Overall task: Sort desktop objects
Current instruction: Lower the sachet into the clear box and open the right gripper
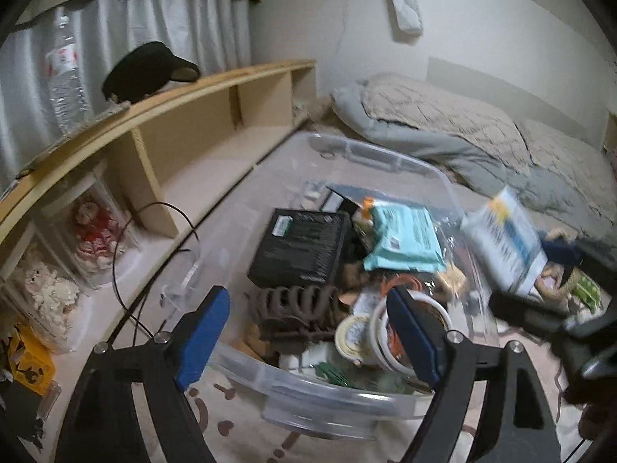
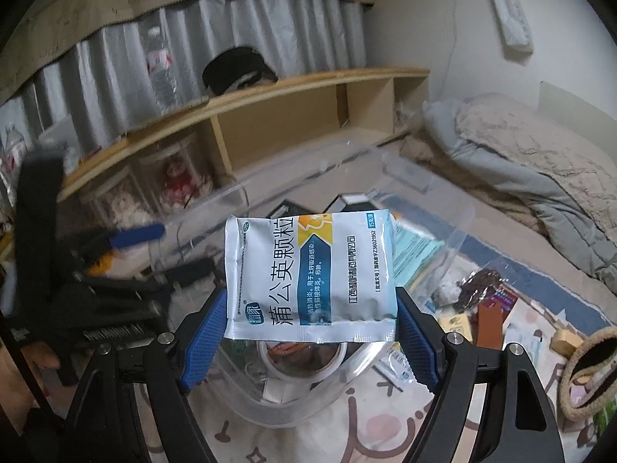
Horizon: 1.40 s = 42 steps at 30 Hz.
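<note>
The right hand-held gripper (image 2: 310, 320) clamps a white-and-blue sachet (image 2: 310, 276) with a yellow patch; the left hand-held gripper (image 1: 308, 332) gapes empty.

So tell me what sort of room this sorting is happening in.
Most likely a bedroom: a rumpled quilt lies on bedding along the wall, a low wooden shelf runs under curtains, and the clear bin sits on a patterned floor mat.

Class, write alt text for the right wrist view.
The right hand-held gripper holds a white and blue medicine sachet by its side edges above a clear plastic bin of odds and ends. Behind are a wooden shelf and rumpled bedding.
</note>
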### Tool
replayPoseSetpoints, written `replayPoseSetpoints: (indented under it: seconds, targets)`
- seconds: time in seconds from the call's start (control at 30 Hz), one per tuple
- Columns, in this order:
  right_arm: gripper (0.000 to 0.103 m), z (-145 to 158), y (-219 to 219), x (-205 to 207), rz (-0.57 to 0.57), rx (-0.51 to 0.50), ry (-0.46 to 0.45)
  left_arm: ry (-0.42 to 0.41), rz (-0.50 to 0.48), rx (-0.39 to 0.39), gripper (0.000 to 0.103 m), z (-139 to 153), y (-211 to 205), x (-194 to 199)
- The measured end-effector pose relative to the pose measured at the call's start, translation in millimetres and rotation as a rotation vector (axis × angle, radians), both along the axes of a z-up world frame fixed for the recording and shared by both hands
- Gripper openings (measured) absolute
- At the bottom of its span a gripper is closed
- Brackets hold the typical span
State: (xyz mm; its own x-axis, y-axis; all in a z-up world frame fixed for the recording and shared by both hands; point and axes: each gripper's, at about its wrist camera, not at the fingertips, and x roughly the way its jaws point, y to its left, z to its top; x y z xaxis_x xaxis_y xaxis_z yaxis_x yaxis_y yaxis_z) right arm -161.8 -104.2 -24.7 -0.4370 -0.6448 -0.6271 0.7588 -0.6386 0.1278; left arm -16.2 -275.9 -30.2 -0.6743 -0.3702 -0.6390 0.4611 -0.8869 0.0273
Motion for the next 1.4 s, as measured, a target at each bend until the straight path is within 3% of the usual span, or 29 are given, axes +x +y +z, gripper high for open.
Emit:
replayPoseSetpoints:
  seconds: [0.3,0.53,0.6,0.63,0.77,1.07,1.4]
  targets:
    - [0.082,-29.5,-24.2,-6.0,0.033,0.055,-0.085,0.054,0.041,0.041,0.084,2.9,-18.2,9.1]
    - [0.082,-40.9,-32.8,-6.1,0.07,0.108,-0.075,0.047,0.024,0.051,0.084,-1.5,-16.7,5.5]
    - [0.088,-46.5,-34.2,-6.5,0.093,0.121,-0.085,0.043,0.019,0.05,0.084,-2.4,-15.5,4.0]
    - [0.098,-50.5,-34.5,-6.8,0.096,0.134,-0.094,0.043,0.017,0.049,0.084,-2.7,-14.9,3.7]
    - [0.102,-51.7,-34.5,-4.9,0.084,0.142,-0.048,0.042,0.016,0.051,0.084,-3.5,-15.4,3.9]
    - [0.102,-39.7,-24.0,-12.3,0.068,0.054,-0.089,0.039,0.007,0.054,0.084,-4.4,-12.3,1.9]
    - [0.102,-23.5,-12.9,-12.3,0.077,-0.066,-0.074,0.04,0.008,0.058,0.084,-3.6,-10.9,2.0]
